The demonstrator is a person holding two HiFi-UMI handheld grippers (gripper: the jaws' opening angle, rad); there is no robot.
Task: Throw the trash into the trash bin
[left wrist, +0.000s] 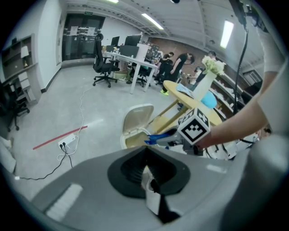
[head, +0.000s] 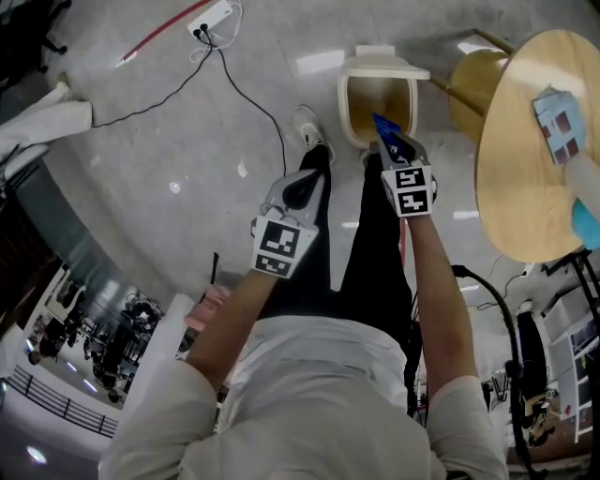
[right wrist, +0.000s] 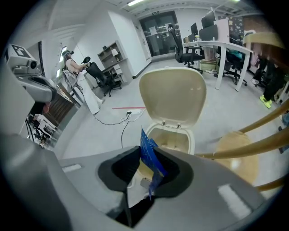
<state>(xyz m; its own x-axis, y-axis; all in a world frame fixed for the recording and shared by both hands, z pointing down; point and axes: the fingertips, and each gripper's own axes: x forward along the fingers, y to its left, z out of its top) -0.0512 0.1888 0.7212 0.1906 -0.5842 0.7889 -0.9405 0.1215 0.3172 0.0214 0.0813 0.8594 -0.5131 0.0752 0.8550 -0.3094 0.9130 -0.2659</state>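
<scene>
A cream trash bin (head: 376,111) stands on the floor with its lid (right wrist: 172,96) flipped up, its mouth (right wrist: 169,137) showing just past my right jaws. My right gripper (head: 397,146) is shut on a blue wrapper (head: 385,126), which hangs over the bin's near rim. In the right gripper view the blue wrapper (right wrist: 148,155) sticks up between the pads. My left gripper (head: 299,190) hangs to the left of the bin above the floor, its jaws (left wrist: 145,156) shut with nothing in them. From the left gripper view I see the bin (left wrist: 136,130), the wrapper (left wrist: 157,137) and the right gripper's marker cube (left wrist: 195,127).
A round wooden table (head: 521,192) with a few things on it stands right of the bin, a yellow stool (head: 472,90) beside it. A power strip (head: 210,19) with a black cable (head: 251,105) lies on the floor at the far left. The person's shoe (head: 307,126) is next to the bin.
</scene>
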